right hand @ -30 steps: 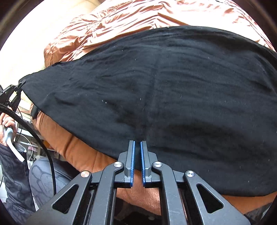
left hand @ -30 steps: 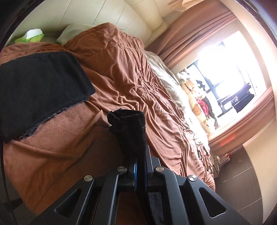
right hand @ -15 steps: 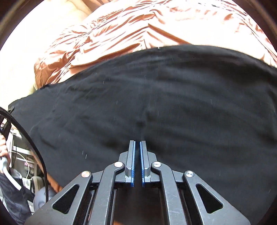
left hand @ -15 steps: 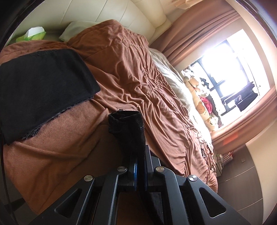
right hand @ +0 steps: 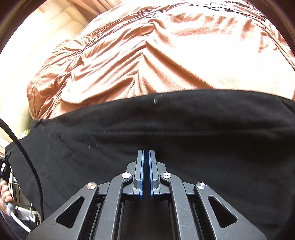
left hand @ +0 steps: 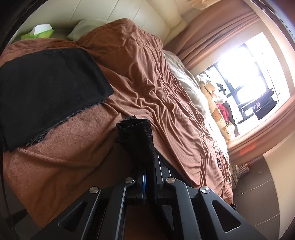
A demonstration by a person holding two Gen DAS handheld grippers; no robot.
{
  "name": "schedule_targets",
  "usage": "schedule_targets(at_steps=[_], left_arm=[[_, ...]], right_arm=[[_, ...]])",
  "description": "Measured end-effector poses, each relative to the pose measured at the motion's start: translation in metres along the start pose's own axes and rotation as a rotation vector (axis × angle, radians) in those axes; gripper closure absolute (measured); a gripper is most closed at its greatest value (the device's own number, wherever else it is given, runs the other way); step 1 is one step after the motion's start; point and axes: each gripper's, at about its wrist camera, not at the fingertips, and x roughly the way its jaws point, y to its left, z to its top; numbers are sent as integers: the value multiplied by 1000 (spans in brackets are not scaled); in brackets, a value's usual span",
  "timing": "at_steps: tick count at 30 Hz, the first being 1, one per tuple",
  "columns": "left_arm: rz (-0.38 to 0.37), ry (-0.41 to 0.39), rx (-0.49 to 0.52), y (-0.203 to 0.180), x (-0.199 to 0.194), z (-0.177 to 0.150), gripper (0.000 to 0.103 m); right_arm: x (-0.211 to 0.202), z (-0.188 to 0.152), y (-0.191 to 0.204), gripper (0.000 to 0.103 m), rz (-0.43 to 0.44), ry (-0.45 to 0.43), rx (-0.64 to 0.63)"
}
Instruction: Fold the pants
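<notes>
The black pants (left hand: 49, 92) lie flat on the brown bed cover (left hand: 166, 103) at the left of the left wrist view. My left gripper (left hand: 150, 158) is shut on a bunched end of the black pants fabric (left hand: 137, 136), which sticks up past the fingertips above the bed. In the right wrist view the black pants (right hand: 202, 140) fill the lower half. My right gripper (right hand: 146, 153) is over the cloth with its jaws nearly together; I cannot tell whether they pinch fabric.
A cream headboard (left hand: 110, 13) and a green tissue box (left hand: 37, 32) are at the far end of the bed. A window (left hand: 245, 73) with curtains and stuffed toys is at the right. A black cable (right hand: 27, 157) hangs at the left.
The right gripper has moved forward over the pants, so their far edge now lies much lower in view. The left gripper has shifted slightly, still holding the fabric.
</notes>
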Motion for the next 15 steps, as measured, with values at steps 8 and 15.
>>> schedule_targets(at_steps=[8,15], left_arm=[[-26,-24,31,-14,-2,0,97],[-76,-43,48,-34,-10,3,97]], right_arm=[[8,21,-9,103,-5,-22,14],[3,23,-16,103,13,-27,13]])
